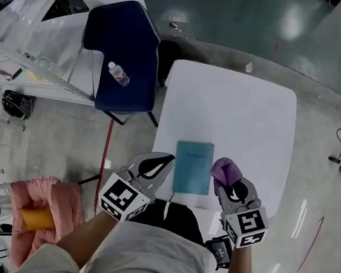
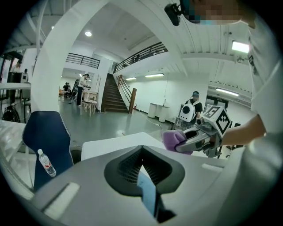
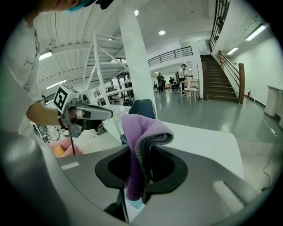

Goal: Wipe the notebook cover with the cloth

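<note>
- White table (image 1: 240,105) on a grey hall floor (image 1: 241,21); chair (image 1: 123,53) beside it.
- Notebook (image 1: 192,167) lies flat at the near edge, between the grippers.
- Right gripper (image 1: 231,189) is clamped on the cloth (image 1: 227,170); left gripper (image 1: 163,162) is closed and empty.
- Stairs (image 2: 114,95) show only in the gripper views.

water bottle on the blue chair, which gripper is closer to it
Left. The left gripper is by the left edge of the notebook, the side toward the water bottle; the right gripper, holding the cloth, is across the notebook, farther away.
</note>
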